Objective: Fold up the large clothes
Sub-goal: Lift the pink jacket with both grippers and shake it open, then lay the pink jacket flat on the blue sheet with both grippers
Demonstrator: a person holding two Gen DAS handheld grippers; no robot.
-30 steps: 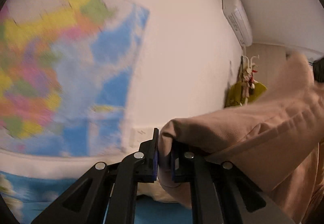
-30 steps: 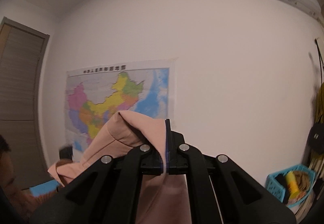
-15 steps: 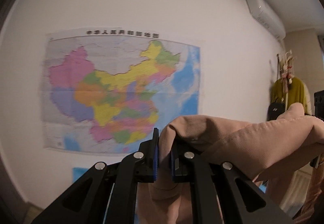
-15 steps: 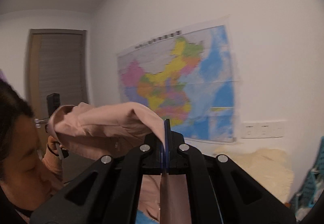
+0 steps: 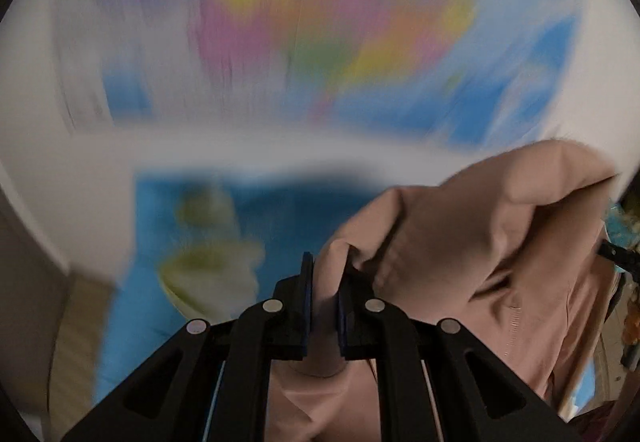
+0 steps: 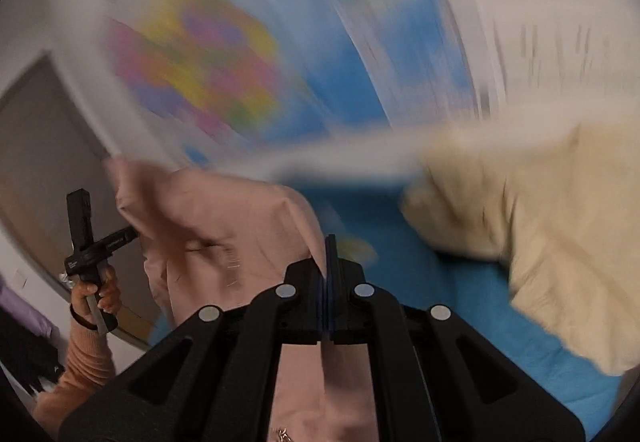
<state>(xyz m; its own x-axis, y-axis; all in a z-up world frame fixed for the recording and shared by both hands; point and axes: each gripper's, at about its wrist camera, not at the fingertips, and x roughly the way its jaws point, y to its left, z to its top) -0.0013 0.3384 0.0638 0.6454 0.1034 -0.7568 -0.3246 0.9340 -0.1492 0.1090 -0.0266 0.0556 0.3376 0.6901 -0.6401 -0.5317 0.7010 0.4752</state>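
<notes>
Pink garment (image 5: 472,242): large, soft, held aloft between two hand-held grippers, sagging in folds from one to the other. Left gripper (image 5: 323,290): jaws clamped on a bunched edge of the pink garment, fabric filling the gap between the blue pads. Right gripper (image 6: 326,274): jaws pressed together on a thin edge of the same garment (image 6: 224,226), cloth hanging below the fingers. Left hand (image 6: 94,288): visible in the right wrist view, gripping the black handle of its gripper, sleeve peach-coloured. Blue surface (image 6: 472,294): below the garment. Cream fleecy item (image 6: 560,242): lying on the blue surface, right side. Colourful wall map (image 5: 340,22): background, heavily blurred.
</notes>
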